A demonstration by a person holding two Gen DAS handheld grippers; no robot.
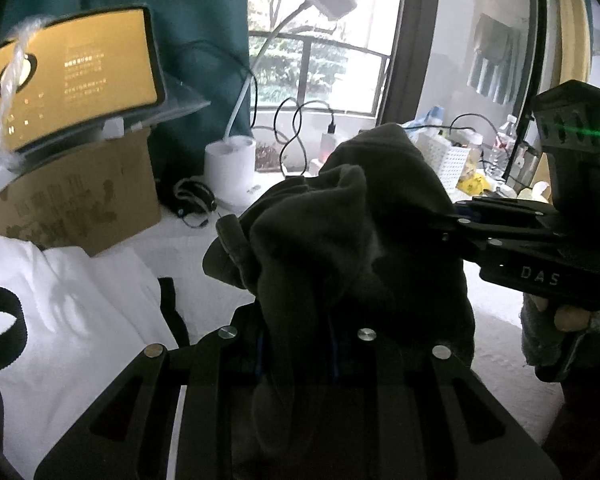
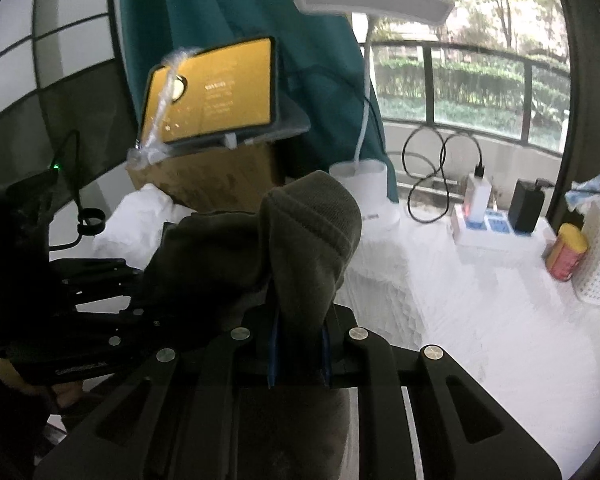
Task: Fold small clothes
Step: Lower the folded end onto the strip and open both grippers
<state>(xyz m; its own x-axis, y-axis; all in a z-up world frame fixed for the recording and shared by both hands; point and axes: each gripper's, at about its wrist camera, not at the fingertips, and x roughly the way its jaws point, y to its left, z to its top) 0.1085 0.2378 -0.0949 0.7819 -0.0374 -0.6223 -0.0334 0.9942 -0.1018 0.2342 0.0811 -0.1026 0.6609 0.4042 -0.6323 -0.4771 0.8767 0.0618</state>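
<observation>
While I hold both grippers above the white tablecloth (image 2: 480, 320), my left gripper (image 1: 298, 344) is pinched narrowly on one bunch of the dark grey garment (image 1: 360, 232), and my right gripper (image 2: 300, 354) is pinched narrowly on its ribbed hem, the cloth slung between them in the air.

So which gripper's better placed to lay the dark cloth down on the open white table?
Probably the right gripper: clamped on the dark cloth, with bare white table beside it. The left gripper has white clothes alongside.
</observation>
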